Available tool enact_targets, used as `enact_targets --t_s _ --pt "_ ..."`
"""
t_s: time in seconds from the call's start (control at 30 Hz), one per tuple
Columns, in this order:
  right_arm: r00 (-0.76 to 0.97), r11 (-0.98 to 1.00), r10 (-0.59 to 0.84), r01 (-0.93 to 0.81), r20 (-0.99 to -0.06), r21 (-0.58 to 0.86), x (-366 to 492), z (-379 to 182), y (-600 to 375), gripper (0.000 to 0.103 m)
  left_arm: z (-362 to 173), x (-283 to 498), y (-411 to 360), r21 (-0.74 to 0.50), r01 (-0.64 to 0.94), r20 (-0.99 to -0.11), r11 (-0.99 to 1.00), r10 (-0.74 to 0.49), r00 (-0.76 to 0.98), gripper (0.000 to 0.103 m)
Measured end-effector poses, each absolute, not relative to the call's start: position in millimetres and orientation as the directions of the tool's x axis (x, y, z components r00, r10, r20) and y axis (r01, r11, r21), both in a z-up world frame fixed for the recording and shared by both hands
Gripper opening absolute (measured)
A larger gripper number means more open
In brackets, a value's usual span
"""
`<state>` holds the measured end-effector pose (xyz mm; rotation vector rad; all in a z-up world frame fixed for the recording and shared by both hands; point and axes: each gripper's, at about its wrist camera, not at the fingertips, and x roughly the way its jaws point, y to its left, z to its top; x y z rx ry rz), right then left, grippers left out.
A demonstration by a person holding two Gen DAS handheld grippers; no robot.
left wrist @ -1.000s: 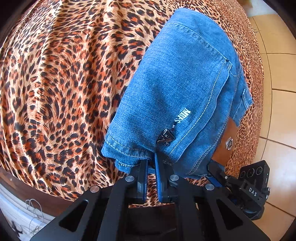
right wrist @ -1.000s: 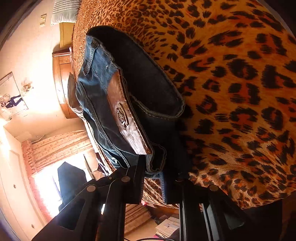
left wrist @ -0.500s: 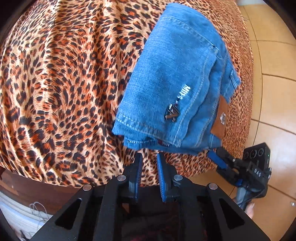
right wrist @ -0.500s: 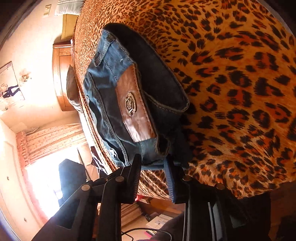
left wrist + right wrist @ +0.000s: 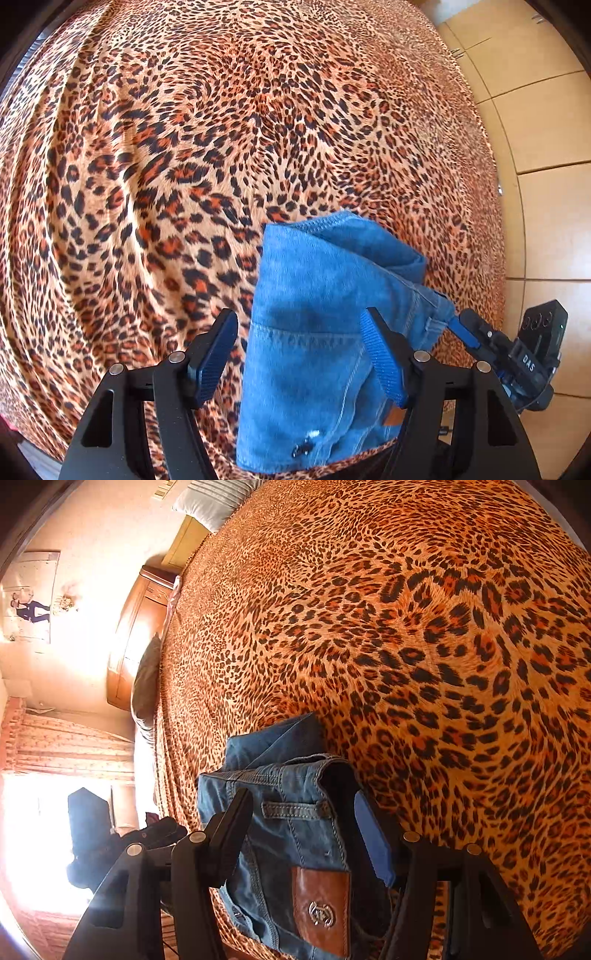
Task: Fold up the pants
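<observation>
The folded blue jeans (image 5: pixel 314 332) lie as a compact bundle on the leopard-print bedspread (image 5: pixel 184 166), near its edge. My left gripper (image 5: pixel 299 315) hovers over them, jaws opening. The bundle shows between the blue pads, and the left pad stands clear of the cloth. The right gripper (image 5: pixel 303 795) is also over the jeans (image 5: pixel 291 830), jaws opening, straddling the waistband and belt loop. The brown leather patch (image 5: pixel 321 904) sits below it. The right gripper's tip (image 5: pixel 460 328) shows beside the bundle's right edge in the left wrist view.
Tan floor tiles (image 5: pixel 546 184) lie beyond the bed's right edge. In the right wrist view there are a grey pillow (image 5: pixel 210 498), a wooden headboard (image 5: pixel 136 635), curtains (image 5: pixel 66 746) by a bright window and dark items (image 5: pixel 96 830) on the floor side.
Both grippers let go of the near edge of the jeans, spread their jaws wide and moved forward over the bundle. It now sits low in both views.
</observation>
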<state>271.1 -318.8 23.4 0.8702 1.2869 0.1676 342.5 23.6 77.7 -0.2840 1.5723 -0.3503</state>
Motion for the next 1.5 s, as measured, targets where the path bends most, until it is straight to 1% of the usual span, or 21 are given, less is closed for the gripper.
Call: enact_targets --t_s 0.13,0.23,0.27,0.3,0.33,0.37,0.4,0.47,0.53,0.63,0.77,0.83,0.9,0.97,1.1,1.17,1.27,1.33,1.4,1.47,1.5 --pt "0.303 0.684 0.559 0.357 -0.772 0.636 271 8 -318 0.06 59 355 23 -0.412 0.019 -0.91 0.911 -0.41 -0.064 0.069" --pt "0.304 0.64 0.597 0.379 -0.743 0.669 265 -4 -325 0.06 26 362 16 -0.479 -0.037 -0.87 0.877 -0.479 -0.118 0.075" --pt "0.306 0.625 0.611 0.379 -0.73 0.682 266 -8 -324 0.06 13 363 18 -0.5 -0.07 -0.854 0.863 -0.505 -0.125 0.073" --pt "0.306 0.636 0.608 0.365 -0.732 0.68 266 -9 -323 0.054 10 364 20 -0.522 -0.1 -0.837 0.847 -0.531 -0.128 0.07" --pt "0.303 0.655 0.606 0.334 -0.736 0.677 267 -6 -320 0.035 7 364 21 -0.54 -0.122 -0.823 0.833 -0.553 -0.13 0.06" --pt "0.287 0.686 0.594 0.307 -0.752 0.659 269 -2 -314 0.025 6 365 23 -0.528 -0.138 -0.831 0.838 -0.544 -0.121 0.054" --pt "0.282 0.702 0.59 0.284 -0.756 0.654 273 1 -308 0.004 4 365 23 -0.52 -0.148 -0.836 0.841 -0.537 -0.116 0.051" --pt "0.303 0.702 0.594 0.258 -0.745 0.664 281 16 -300 0.004 8 360 29 -0.513 -0.151 -0.844 0.845 -0.529 -0.09 0.036" --pt "0.338 0.672 0.627 0.221 -0.702 0.707 290 33 -293 0.004 23 352 43 -0.52 -0.162 -0.846 0.839 -0.532 -0.039 0.035" --pt "0.344 0.685 0.617 0.208 -0.708 0.698 296 35 -289 0.004 29 354 50 -0.438 -0.146 -0.897 0.887 -0.442 0.006 0.03" --pt "0.272 0.745 0.539 0.287 -0.797 0.601 297 -8 -293 0.005 26 361 36 -0.367 -0.087 -0.93 0.926 -0.368 -0.001 0.03" --pt "0.236 0.748 0.534 0.316 -0.812 0.584 293 -18 -296 0.012 34 362 30 -0.344 -0.056 -0.939 0.937 -0.345 -0.01 0.03" --pt "0.267 0.705 0.549 0.361 -0.792 0.61 287 -12 -306 0.018 48 356 34 -0.355 -0.04 -0.935 0.934 -0.355 0.008 0.03" --pt "0.332 0.676 0.555 0.355 -0.763 0.646 278 8 -317 0.019 66 348 44 -0.388 -0.043 -0.921 0.92 -0.387 0.046 0.031" --pt "0.384 0.681 0.609 0.195 -0.694 0.706 281 42 -294 0.021 95 339 39 -0.53 -0.051 -0.847 0.846 -0.526 0.08 0.041" --pt "0.355 0.706 0.622 0.132 -0.698 0.696 288 43 -270 0.021 100 336 33 -0.536 -0.036 -0.843 0.843 -0.534 0.064 0.042" --pt "0.312 0.772 0.568 0.121 -0.762 0.625 295 26 -250 0.02 60 341 9 -0.454 -0.015 -0.891 0.891 -0.454 0.003 0.039" --pt "0.267 0.824 0.511 0.116 -0.817 0.554 296 5 -248 0.005 35 346 0 -0.409 -0.001 -0.913 0.913 -0.409 -0.008 0.035" --pt "0.27 0.786 0.551 0.149 -0.79 0.6 293 -10 -257 0.004 34 348 1 -0.42 -0.009 -0.907 0.907 -0.421 -0.015 0.035" --pt "0.265 0.761 0.57 0.188 -0.778 0.621 293 -6 -262 0.004 40 349 3 -0.427 -0.019 -0.903 0.904 -0.427 -0.034 0.029" --pt "0.268 0.748 0.582 0.194 -0.768 0.635 291 0 -263 0.008 46 347 6 -0.439 -0.017 -0.898 0.898 -0.439 -0.035 0.03"
